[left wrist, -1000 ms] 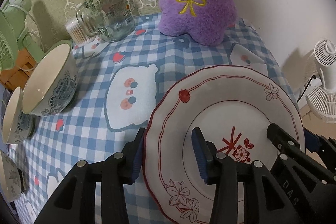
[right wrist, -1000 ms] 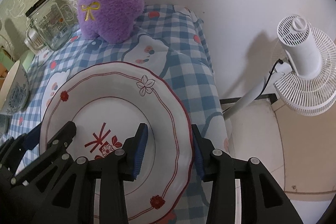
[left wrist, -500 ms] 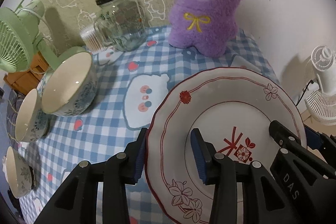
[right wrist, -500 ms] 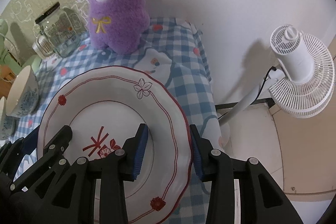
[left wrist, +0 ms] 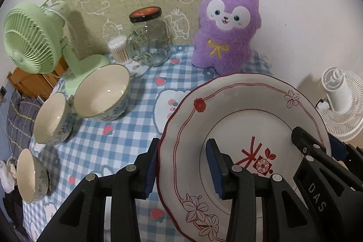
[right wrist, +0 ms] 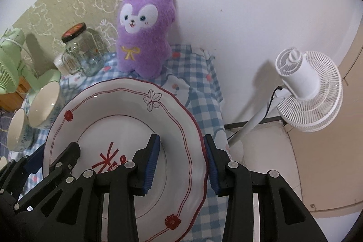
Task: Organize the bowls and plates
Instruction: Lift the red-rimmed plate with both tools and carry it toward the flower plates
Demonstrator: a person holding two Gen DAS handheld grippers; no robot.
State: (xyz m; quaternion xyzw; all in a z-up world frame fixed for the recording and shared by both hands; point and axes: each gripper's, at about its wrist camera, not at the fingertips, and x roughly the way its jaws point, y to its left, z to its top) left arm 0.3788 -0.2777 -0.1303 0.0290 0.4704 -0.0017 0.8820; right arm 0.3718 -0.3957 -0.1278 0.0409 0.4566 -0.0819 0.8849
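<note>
Three bowls (left wrist: 102,92) sit in a row on the table's (left wrist: 109,142) left, probably parked for stacking. Left claw (left wrist: 181,169) pinches the plate's (left wrist: 245,119) left rim and right claw (right wrist: 181,160) the right rim, so it rides level above the checked cloth. White wall behind, a floor fan (right wrist: 310,92) off right.

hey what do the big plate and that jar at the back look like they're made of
Plate: probably glazed ceramic, glossy white with red painted flowers and a scalloped rim. Jar: clear glass, see-through with a moulded handle; its dark lid looks like metal, though that is unsure.
</note>
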